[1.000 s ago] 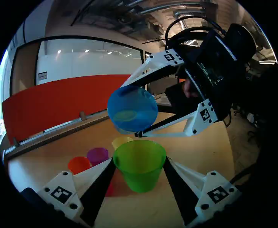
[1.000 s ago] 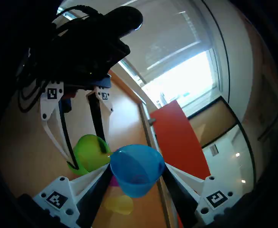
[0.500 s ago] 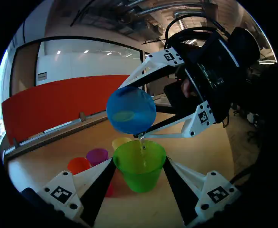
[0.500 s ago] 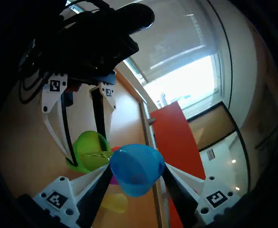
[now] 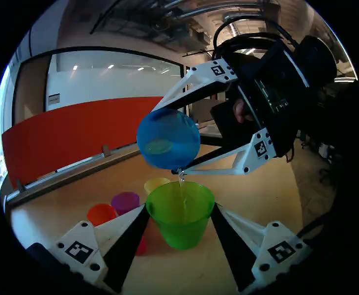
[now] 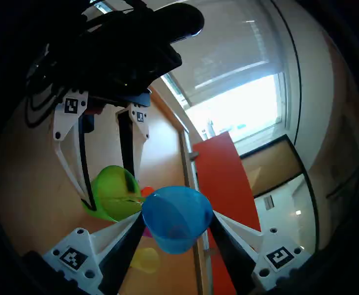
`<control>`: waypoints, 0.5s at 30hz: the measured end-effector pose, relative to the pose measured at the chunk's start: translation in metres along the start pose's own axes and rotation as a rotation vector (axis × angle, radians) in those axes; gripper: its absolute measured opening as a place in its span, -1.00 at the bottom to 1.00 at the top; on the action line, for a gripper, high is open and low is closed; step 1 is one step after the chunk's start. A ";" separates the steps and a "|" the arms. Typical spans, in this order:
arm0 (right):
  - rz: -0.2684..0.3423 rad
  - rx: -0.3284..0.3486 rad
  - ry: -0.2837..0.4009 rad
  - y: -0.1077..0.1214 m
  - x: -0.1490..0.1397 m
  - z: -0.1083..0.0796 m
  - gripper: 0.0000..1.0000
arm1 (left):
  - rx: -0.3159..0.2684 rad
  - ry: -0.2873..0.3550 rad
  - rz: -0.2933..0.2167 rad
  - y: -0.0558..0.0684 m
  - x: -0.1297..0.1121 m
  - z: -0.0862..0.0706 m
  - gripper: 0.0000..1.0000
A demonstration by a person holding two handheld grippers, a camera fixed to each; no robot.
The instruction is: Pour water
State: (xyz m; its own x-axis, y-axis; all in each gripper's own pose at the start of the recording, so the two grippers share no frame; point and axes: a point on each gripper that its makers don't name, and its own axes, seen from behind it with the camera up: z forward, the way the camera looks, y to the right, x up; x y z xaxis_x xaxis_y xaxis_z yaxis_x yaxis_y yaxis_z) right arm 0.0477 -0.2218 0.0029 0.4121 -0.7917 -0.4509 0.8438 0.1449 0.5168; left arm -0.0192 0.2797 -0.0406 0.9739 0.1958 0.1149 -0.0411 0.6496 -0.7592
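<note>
Green and translucent, the green cup (image 5: pixel 180 215) is held upright between the jaws of the left gripper (image 5: pixel 179 208), which are closed against its two sides just under the rim. It is carried a little above the wooden counter (image 5: pixel 260 194). Directly above it, the blue cup (image 5: pixel 168 139) is clamped in the jaws of the right gripper (image 5: pixel 165 141), one white finger pressed on each side of it. The blue cup is tipped steeply, so that its base is turned toward the left gripper view and its lip hangs over the green cup's mouth. A thin stream of water (image 5: pixel 181 188) is seen falling from that lip into the green cup, and some water is gathered at the bottom.

In the right gripper view the blue cup's open mouth is seen close up between the jaws. The green cup sits just beyond it to the left, and the stream is seen crossing into it.

Behind the green cup, a yellow cup (image 5: pixel 155 184), a purple cup (image 5: pixel 125 201) and an orange cup (image 5: pixel 101 213) stand on the counter close together. A red partition (image 5: pixel 71 132) runs along the counter's far edge. Part of a hand (image 5: pixel 238 106) is visible on the right gripper's black body.
</note>
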 end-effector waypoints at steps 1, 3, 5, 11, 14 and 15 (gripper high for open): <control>-0.003 -0.001 0.000 0.000 0.000 0.000 0.82 | -0.001 -0.001 0.001 0.000 0.000 0.000 0.75; -0.008 -0.003 -0.001 0.001 0.000 -0.001 0.82 | -0.003 -0.002 0.002 0.001 0.000 0.000 0.75; -0.012 -0.004 -0.002 0.001 0.000 -0.002 0.82 | -0.004 -0.003 0.004 0.001 0.000 0.001 0.75; -0.030 -0.003 -0.007 0.000 0.000 -0.003 0.82 | -0.008 -0.006 0.009 0.002 0.000 0.002 0.75; -0.039 -0.006 -0.008 0.000 0.000 -0.004 0.82 | -0.009 -0.007 0.011 0.003 0.000 0.003 0.75; -0.042 -0.007 -0.009 0.000 0.000 -0.005 0.82 | -0.009 -0.007 0.011 0.003 0.000 0.003 0.75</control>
State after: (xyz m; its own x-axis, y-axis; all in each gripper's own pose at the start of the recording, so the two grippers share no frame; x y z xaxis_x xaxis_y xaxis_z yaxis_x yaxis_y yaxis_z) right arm 0.0491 -0.2188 -0.0003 0.3733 -0.8025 -0.4654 0.8625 0.1155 0.4927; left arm -0.0202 0.2835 -0.0408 0.9718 0.2080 0.1109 -0.0497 0.6406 -0.7662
